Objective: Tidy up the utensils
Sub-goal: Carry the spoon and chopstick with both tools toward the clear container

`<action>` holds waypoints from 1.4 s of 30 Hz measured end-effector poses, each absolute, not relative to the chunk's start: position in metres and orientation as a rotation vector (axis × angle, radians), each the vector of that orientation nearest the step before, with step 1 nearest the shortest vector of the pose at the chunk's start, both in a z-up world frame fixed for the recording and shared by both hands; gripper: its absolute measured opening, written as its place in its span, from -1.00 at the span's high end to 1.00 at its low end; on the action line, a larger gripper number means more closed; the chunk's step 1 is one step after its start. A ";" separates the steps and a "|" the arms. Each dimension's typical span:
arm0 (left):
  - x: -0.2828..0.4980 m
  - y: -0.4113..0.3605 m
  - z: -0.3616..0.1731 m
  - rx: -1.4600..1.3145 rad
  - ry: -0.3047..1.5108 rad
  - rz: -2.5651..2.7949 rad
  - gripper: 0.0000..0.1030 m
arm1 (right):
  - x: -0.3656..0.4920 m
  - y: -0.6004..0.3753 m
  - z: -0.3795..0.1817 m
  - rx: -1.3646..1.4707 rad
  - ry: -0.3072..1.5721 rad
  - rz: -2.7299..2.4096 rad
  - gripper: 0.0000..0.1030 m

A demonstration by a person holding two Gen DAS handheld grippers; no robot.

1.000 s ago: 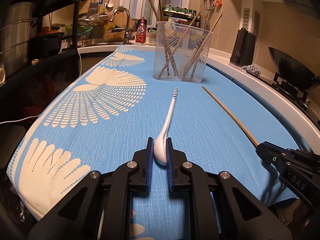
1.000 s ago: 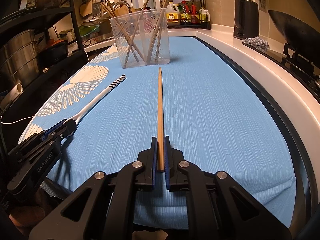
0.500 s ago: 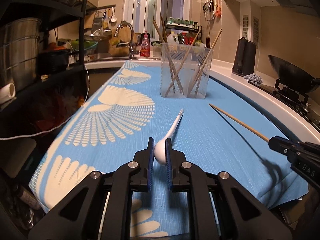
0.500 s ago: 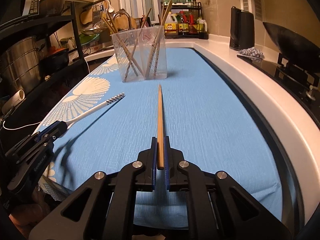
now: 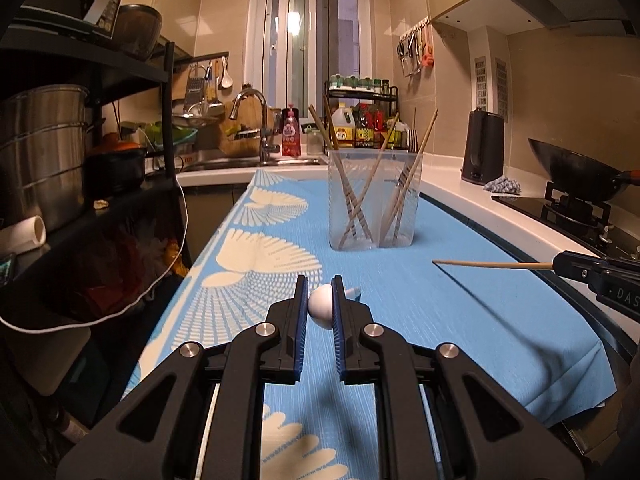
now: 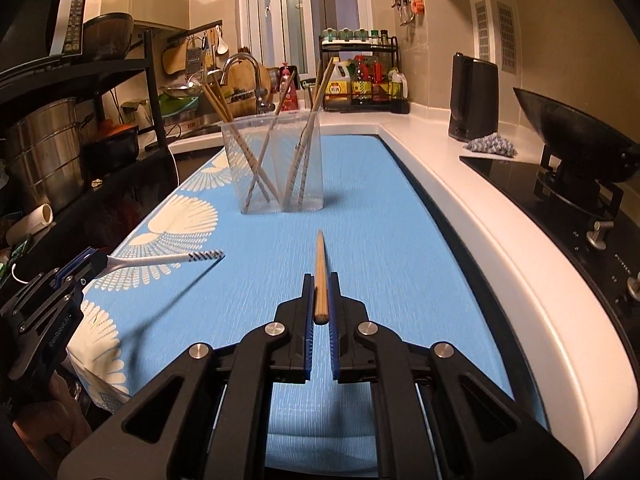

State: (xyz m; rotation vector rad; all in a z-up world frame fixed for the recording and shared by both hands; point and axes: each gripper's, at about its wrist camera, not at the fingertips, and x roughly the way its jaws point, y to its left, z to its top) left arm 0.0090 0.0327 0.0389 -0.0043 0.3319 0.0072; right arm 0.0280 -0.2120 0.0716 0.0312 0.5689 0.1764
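Note:
My left gripper (image 5: 320, 286) is shut on the bowl of a white spoon (image 5: 321, 306), held in the air above the blue cloth; its striped handle (image 6: 204, 256) shows in the right wrist view, pointing right. My right gripper (image 6: 320, 284) is shut on the thick end of a wooden chopstick (image 6: 320, 268), also lifted off the cloth; the same chopstick (image 5: 492, 265) shows at the right of the left wrist view. Ahead stands a clear plastic holder (image 5: 374, 200) (image 6: 276, 168) with two compartments and several chopsticks leaning in it.
A blue cloth with white fan patterns (image 5: 460, 312) covers the counter. A black shelf with steel pots (image 5: 44, 152) stands left. The sink and tap (image 5: 252, 128) are behind, a black kettle (image 6: 474, 100), a wok on the stove (image 6: 576, 148) and a white counter edge (image 6: 500, 240) right.
Both grippers have risen off the cloth, carrying the spoon and the chopstick up with them. The views have tilted up, so the holder now sits lower in the frames.

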 end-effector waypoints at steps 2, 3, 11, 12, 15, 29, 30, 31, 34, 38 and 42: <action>0.010 0.033 0.045 0.004 0.319 0.004 0.77 | 0.028 -0.213 0.080 0.029 0.551 0.181 0.87; 0.010 0.033 0.048 0.007 0.316 0.002 0.77 | 0.029 -0.214 0.083 0.028 0.545 0.185 0.87; 0.016 0.029 0.071 0.033 0.279 -0.006 0.77 | 0.037 -0.209 0.110 0.025 0.489 0.224 0.87; 0.017 0.029 0.074 0.035 0.278 -0.008 0.77 | 0.038 -0.208 0.114 0.023 0.484 0.230 0.87; 0.023 0.030 0.084 0.036 0.274 -0.017 0.77 | 0.044 -0.207 0.123 0.027 0.475 0.245 0.87; 0.075 0.038 0.120 -0.001 0.404 -0.080 0.77 | 0.081 -0.199 0.154 0.002 0.483 0.268 0.87; 0.078 0.039 0.122 -0.001 0.413 -0.081 0.77 | 0.083 -0.198 0.157 0.001 0.482 0.270 0.87; 0.083 0.040 0.124 -0.004 0.430 -0.088 0.77 | 0.084 -0.198 0.160 -0.002 0.480 0.274 0.87; 0.096 0.044 0.130 -0.020 0.485 -0.105 0.77 | 0.090 -0.194 0.171 -0.023 0.480 0.279 0.87; 0.111 0.046 0.137 -0.018 0.546 -0.131 0.77 | 0.101 -0.195 0.186 -0.032 0.498 0.301 0.87; 0.120 0.044 0.143 -0.002 0.568 -0.146 0.77 | 0.110 -0.197 0.197 -0.037 0.499 0.301 0.87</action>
